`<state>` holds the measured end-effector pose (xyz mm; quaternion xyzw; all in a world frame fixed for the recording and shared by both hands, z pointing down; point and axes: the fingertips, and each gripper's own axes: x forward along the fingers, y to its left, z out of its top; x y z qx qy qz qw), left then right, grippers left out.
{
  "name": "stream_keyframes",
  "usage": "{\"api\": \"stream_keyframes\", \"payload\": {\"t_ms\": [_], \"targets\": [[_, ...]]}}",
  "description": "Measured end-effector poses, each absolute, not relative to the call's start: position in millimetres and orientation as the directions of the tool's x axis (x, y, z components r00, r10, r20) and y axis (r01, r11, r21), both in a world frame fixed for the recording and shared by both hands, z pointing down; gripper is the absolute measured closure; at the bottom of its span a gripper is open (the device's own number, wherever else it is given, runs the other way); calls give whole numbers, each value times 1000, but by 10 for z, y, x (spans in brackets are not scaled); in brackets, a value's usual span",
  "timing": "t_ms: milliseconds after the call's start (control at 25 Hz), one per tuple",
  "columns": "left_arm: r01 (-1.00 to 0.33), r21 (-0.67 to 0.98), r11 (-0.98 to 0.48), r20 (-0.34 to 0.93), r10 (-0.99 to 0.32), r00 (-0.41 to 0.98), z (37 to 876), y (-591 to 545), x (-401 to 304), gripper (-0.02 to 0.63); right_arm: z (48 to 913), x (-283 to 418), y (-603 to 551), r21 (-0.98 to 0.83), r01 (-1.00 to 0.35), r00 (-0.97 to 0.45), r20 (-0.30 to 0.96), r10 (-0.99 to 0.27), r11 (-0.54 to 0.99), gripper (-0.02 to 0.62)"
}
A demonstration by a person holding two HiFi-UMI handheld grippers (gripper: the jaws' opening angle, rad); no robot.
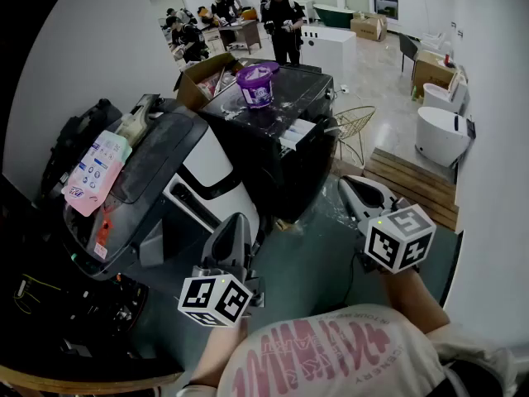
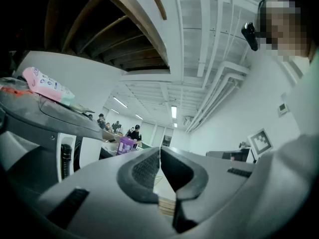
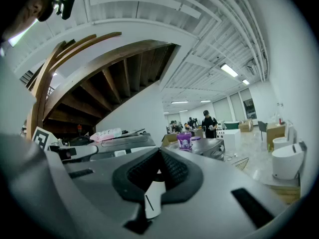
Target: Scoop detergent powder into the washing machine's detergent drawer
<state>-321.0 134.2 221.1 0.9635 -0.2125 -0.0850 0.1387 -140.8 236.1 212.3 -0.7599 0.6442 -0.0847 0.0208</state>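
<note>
A grey-and-white appliance (image 1: 178,160) fills the head view's 9 o'clock side. Beside it, at centre, stands the black washing machine (image 1: 273,160), its top wet-looking and streaked. An open cardboard box (image 1: 197,77) sits just behind the machine at 11 o'clock. Further back at 12 o'clock, people (image 1: 283,19) stand and sit around tables.

The left gripper (image 1: 234,226) is held at 6 o'clock, below the machine's front. It is clenched with nothing between its jaws. The right gripper (image 1: 357,190) is at 4 o'clock, off the machine's right corner, likewise clenched and empty.

The purple tub (image 1: 257,83) stands upright with its lid on, on top of the washing machine at 12 o'clock, well apart from both grippers. A pink pouch (image 1: 97,172) lies on the grey appliance's lid at 9 o'clock.
</note>
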Motion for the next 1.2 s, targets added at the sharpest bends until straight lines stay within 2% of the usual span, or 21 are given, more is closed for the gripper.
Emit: {"api": "stream_keyframes", "payload": {"t_ms": [720, 1040, 1200], "targets": [[-329, 319, -889, -113, -380, 918, 2374, 1521, -3842, 606, 2363, -2145, 2593, -125, -969, 197, 146, -970, -215, 597], [-320, 407, -855, -68, -378, 923, 2612, 1456, -3831, 606, 2577, -2116, 2423, -197, -958, 178, 169, -969, -210, 597], [-345, 398, -850, -54, -397, 916, 2635, 1335, -3694, 606, 2657, -1976, 2258, -205, -960, 150, 190, -970, -189, 597]]}}
